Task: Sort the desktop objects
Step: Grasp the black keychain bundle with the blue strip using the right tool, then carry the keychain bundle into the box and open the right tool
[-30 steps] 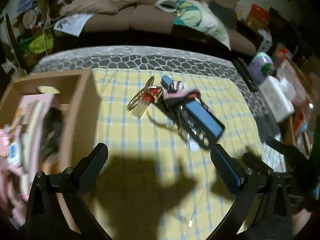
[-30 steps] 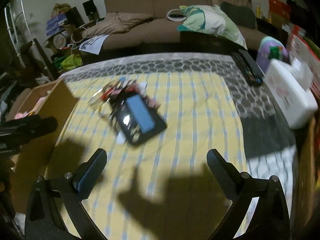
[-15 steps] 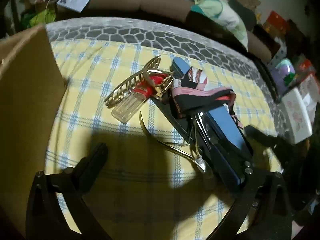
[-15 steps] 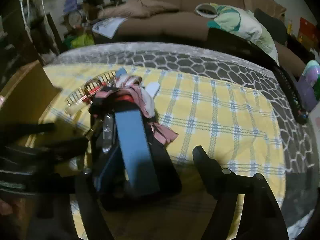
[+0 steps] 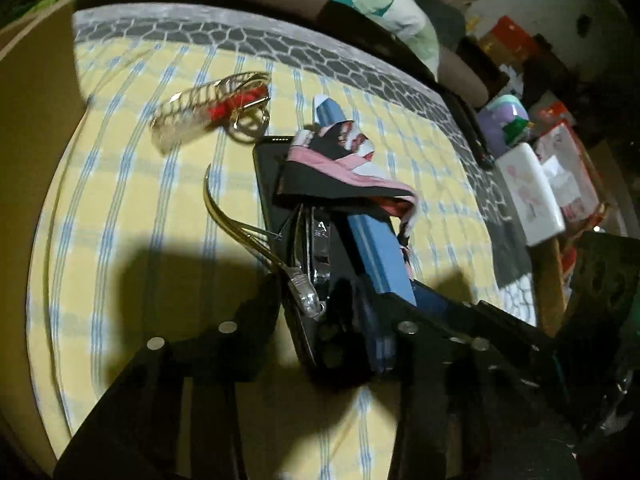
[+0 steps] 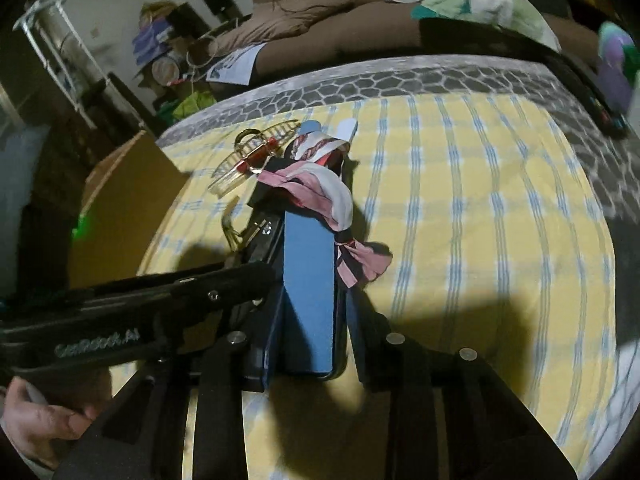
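Observation:
A pile lies on the yellow checked cloth: a black tablet (image 5: 276, 184), a blue box (image 5: 380, 248) (image 6: 310, 280) on it, a pink, black and white scarf (image 5: 340, 168) (image 6: 320, 188), gold-rimmed glasses (image 5: 240, 216), a gold hair claw (image 5: 208, 96) (image 6: 256, 148) and a small red-capped bottle (image 5: 188, 128). My left gripper (image 5: 332, 308) has closed around the near end of the tablet and glasses. My right gripper (image 6: 310, 320) is shut on the blue box's near end. The left gripper's finger (image 6: 224, 280) reaches in from the left in the right wrist view.
A cardboard box (image 5: 36, 80) (image 6: 124, 200) stands at the cloth's left edge. A brown sofa (image 6: 320, 20) with a pillow (image 5: 380, 4) lies beyond the grey patterned border. A white container (image 5: 532, 196) and clutter sit off to the right. Remotes (image 6: 600, 108) lie on the right border.
Both grippers moved forward onto the pile and closed; the right one has taken hold of the blue box, the left one has closed around the tablet's near end.

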`<control>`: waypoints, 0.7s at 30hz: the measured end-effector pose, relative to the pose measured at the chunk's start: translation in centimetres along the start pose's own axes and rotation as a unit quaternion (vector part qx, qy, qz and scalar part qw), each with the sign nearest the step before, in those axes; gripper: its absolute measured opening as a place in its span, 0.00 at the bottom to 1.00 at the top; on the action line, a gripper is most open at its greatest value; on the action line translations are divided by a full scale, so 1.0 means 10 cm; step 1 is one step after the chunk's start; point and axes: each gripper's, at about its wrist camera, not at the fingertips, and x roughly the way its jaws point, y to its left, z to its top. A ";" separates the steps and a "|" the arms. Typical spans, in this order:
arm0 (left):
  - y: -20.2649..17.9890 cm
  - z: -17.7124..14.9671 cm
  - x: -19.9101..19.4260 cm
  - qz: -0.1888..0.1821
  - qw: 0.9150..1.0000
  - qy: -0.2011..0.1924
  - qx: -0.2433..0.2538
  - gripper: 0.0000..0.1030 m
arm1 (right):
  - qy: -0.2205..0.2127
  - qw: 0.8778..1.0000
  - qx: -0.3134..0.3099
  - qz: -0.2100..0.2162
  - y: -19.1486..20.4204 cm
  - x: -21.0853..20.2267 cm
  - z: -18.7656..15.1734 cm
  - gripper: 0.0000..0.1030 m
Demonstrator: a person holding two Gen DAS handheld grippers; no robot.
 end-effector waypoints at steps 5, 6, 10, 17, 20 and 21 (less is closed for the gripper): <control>-0.04 -0.19 -0.25 -0.015 1.000 -0.002 0.001 0.33 | 0.002 1.000 -0.010 -0.013 0.18 -0.25 -0.13 0.30; -0.05 -0.23 -0.34 -0.019 1.000 -0.003 0.001 0.33 | 0.001 1.000 -0.012 -0.015 0.22 -0.30 -0.14 0.30; -0.11 -0.30 -0.72 -0.034 0.999 -0.017 0.003 0.33 | -0.006 0.999 -0.022 -0.023 0.48 -0.53 -0.14 0.30; -0.09 -0.30 -1.60 -0.056 0.997 -0.061 0.006 0.33 | -0.037 0.998 -0.041 -0.026 1.12 -0.99 0.00 0.30; -0.03 -0.30 -1.92 -0.057 0.995 -0.077 0.006 0.33 | -0.050 0.997 -0.055 -0.027 1.47 -1.14 0.05 0.30; 0.03 -0.30 -2.08 -0.059 0.995 -0.086 0.003 0.33 | -0.055 0.997 -0.058 -0.024 1.59 -1.18 0.07 0.30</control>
